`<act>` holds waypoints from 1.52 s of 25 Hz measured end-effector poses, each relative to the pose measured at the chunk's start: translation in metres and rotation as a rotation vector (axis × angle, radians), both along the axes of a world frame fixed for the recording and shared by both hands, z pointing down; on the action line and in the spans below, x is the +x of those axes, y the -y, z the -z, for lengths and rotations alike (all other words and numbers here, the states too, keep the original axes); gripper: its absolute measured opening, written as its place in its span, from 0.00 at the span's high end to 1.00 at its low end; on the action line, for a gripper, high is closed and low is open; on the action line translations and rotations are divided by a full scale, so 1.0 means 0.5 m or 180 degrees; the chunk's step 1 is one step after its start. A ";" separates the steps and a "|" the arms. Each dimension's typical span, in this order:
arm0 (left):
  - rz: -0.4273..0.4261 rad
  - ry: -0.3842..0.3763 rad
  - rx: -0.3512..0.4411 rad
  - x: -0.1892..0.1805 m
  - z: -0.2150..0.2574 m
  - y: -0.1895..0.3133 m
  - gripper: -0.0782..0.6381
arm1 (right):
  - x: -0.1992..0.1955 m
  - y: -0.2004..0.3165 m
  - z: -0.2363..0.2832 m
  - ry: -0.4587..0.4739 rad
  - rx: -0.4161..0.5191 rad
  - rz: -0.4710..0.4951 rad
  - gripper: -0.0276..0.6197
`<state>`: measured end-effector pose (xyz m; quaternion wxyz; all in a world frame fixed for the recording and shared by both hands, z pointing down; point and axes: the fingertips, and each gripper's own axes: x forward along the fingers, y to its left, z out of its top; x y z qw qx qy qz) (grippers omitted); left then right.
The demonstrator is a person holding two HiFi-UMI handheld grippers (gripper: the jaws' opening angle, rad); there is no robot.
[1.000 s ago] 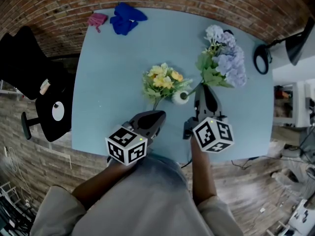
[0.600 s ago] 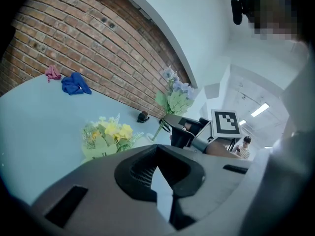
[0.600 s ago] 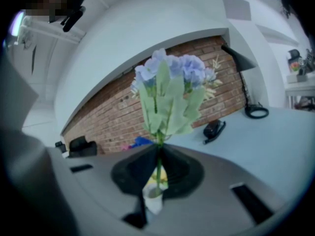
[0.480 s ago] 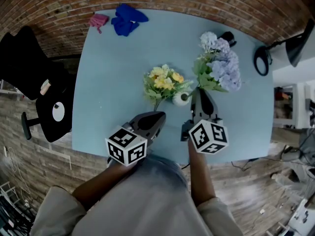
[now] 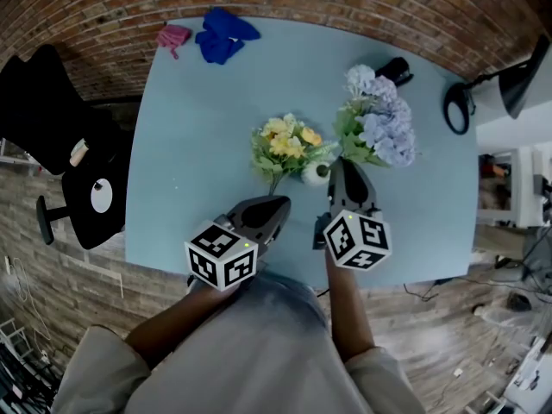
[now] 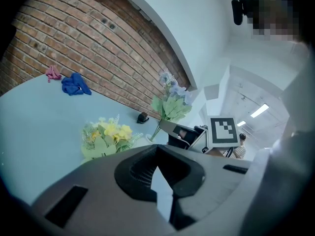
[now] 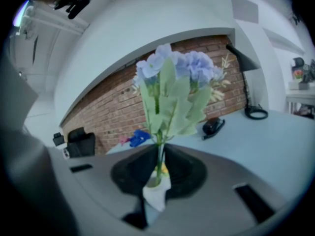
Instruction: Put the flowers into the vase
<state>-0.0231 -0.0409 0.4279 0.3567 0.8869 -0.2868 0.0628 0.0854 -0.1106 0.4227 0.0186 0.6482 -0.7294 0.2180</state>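
Note:
A bunch of pale purple flowers [image 5: 378, 126] stands nearly upright over the blue table [image 5: 207, 119]. My right gripper [image 5: 343, 171] is shut on its green stem. In the right gripper view the stem [image 7: 158, 159] runs down between the jaws into the mouth of the small white vase [image 7: 156, 191]. The vase [image 5: 316, 174] stands at the table's middle. A yellow bunch [image 5: 285, 141] lies just left of it, stem toward me. My left gripper [image 5: 276, 203] hovers near that stem's end, shut and empty.
A blue cloth [image 5: 222, 31] and a pink cloth [image 5: 171, 34] lie at the table's far left corner. A small black object [image 5: 397, 69] sits behind the purple bunch. A black lamp [image 5: 504, 80] stands at the right edge, a black chair [image 5: 60, 136] off the left side.
My right gripper has shifted left and lower with the purple bunch, which now stands more upright with its stem at the vase. The left gripper and yellow bunch have not moved.

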 end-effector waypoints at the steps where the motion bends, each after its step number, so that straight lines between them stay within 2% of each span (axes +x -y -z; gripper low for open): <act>1: -0.0002 -0.0005 0.0001 0.001 0.001 0.000 0.86 | 0.000 -0.001 -0.004 -0.0018 -0.0021 -0.0002 0.89; 24: -0.0032 -0.0032 0.0037 -0.002 0.009 -0.008 0.86 | -0.041 -0.046 -0.045 0.0023 -0.0201 0.0188 0.73; 38: 0.0004 -0.0083 0.0146 -0.011 0.033 -0.010 0.86 | -0.042 -0.094 -0.025 0.0126 -0.0117 0.0177 0.74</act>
